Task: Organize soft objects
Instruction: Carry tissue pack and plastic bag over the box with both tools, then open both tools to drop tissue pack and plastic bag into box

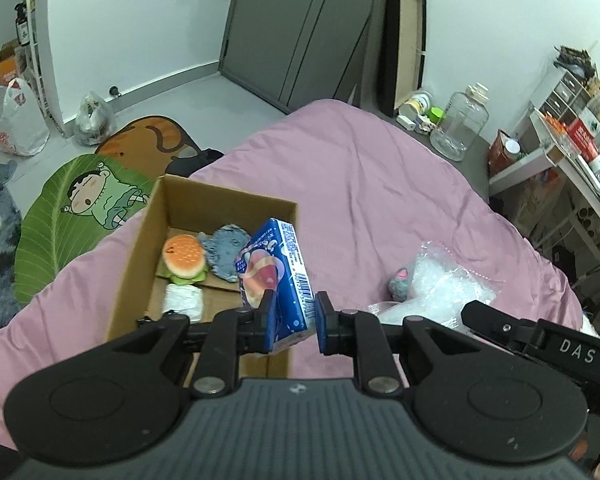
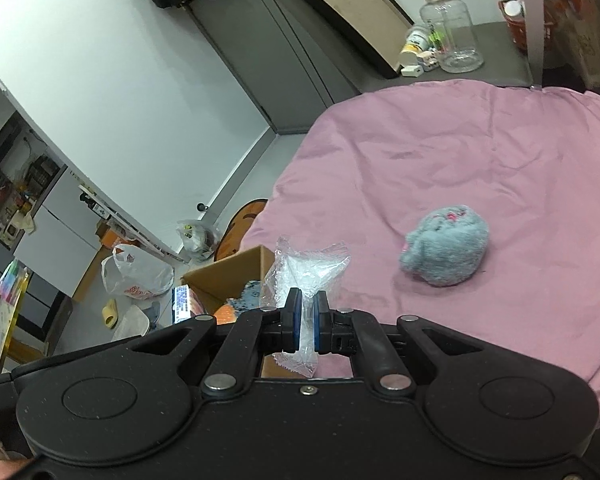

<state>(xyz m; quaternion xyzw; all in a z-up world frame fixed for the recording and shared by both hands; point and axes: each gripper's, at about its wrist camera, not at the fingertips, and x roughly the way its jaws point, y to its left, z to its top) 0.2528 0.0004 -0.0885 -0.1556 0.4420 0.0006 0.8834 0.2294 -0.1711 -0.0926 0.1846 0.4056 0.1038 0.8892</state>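
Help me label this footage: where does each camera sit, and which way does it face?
Left wrist: on the left gripper, looking along its fingers over the cardboard box on the pink bed; a blue carton sits between the fingers.
Right wrist: on the right gripper, facing across the bed toward the grey plush toy; shut on a clear plastic bag.
Shared: bed, box, plush, bag, glass jar.

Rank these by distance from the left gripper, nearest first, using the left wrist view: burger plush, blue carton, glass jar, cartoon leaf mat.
1. Blue carton: between the left gripper pads.
2. Burger plush: inside the cardboard box, left.
3. Cartoon leaf mat: on the floor, far left.
4. Glass jar: beyond the bed, upper right.
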